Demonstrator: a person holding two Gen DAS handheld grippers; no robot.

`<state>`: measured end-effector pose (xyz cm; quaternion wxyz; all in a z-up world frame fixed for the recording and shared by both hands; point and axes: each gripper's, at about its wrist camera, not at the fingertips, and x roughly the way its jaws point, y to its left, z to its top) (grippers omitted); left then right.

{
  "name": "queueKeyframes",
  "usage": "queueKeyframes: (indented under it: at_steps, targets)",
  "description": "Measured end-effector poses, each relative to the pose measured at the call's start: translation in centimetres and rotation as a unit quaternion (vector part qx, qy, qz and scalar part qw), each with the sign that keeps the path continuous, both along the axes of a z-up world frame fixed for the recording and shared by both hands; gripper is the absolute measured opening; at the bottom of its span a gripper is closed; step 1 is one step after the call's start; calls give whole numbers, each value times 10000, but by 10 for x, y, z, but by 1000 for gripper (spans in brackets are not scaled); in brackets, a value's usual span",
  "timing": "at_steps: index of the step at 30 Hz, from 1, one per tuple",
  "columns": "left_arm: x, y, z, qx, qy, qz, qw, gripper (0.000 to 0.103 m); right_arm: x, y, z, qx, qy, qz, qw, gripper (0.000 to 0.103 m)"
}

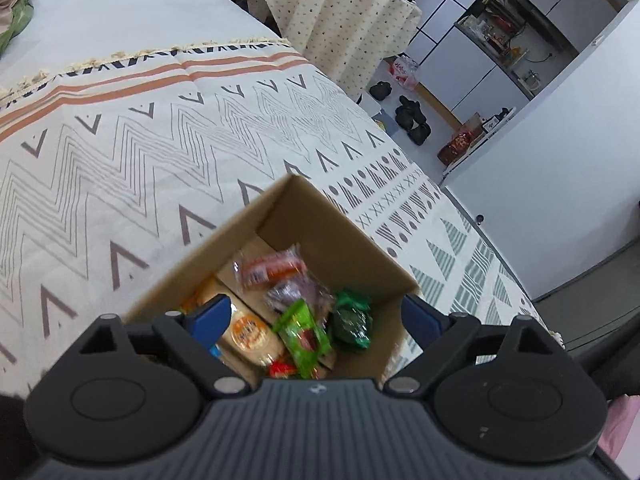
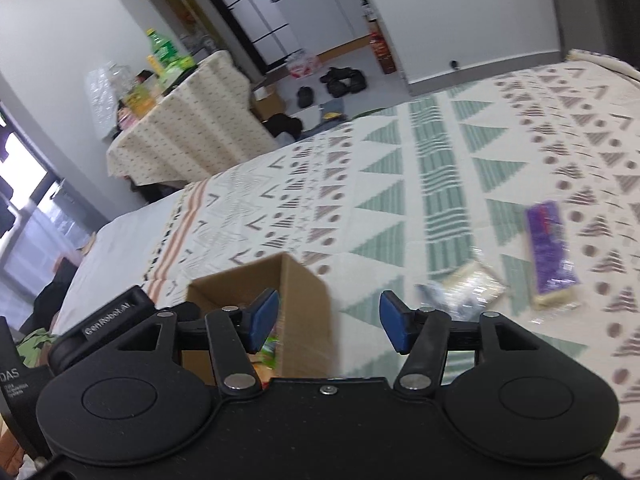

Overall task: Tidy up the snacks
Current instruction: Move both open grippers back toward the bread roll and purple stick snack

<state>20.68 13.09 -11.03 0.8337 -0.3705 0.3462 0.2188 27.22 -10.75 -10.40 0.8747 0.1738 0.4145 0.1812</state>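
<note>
A cardboard box (image 1: 304,240) stands open on a patterned bedspread (image 1: 120,152), low and centre in the left wrist view, its far corner pointing up the frame and its rim clear all around; wide bare cloth stretches to the upper left, while the bed's edge runs down the right side of the frame. Inside lie wrapped snacks: an orange-red packet (image 1: 272,270), a bright green packet (image 1: 304,334), a dark green one (image 1: 352,318) and a round yellow pack (image 1: 248,334). The left gripper (image 1: 316,316) hangs over the box with its blue pads (image 1: 212,316) spread wide and nothing between them. In the right wrist view, the right gripper (image 2: 328,320) sits just right of the box's near wall, partly open and empty. On the cloth at right lie a purple packet (image 2: 550,250) and a clear-wrapped pale snack (image 2: 470,284), both blurred, apart from the box
</note>
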Motion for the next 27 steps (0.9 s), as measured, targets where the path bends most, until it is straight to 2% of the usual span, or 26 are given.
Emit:
queueKeyframes:
  at_steps: [6,9,14,19,23,27]
  targets:
    - [0,-31,12,224,-74,-350,9991,96,-13,-44,0,-10,-61,-248,9997,71]
    - [0,-43,18,287,-189,-479,9983,101,-17,-63,3,-111,-112,-354,9992,80]
    - [1,-63,20,241,-327,-786,9961,103,-22,-95,7,-107,-214,-463,9986,100]
    - [5,-85,19,265,-298,-1181,9922,103,-26,-113,7,-290,-279,-449,9982,103]
    - [6,-104,18,207,-338,-1457,9885,103,-28,-132,3,-155,-181,-542,9982,103]
    - [13,-121,13,200,-186,-1704,9850,103,-27,-145,-8,-138,-114,-668,9976,103]
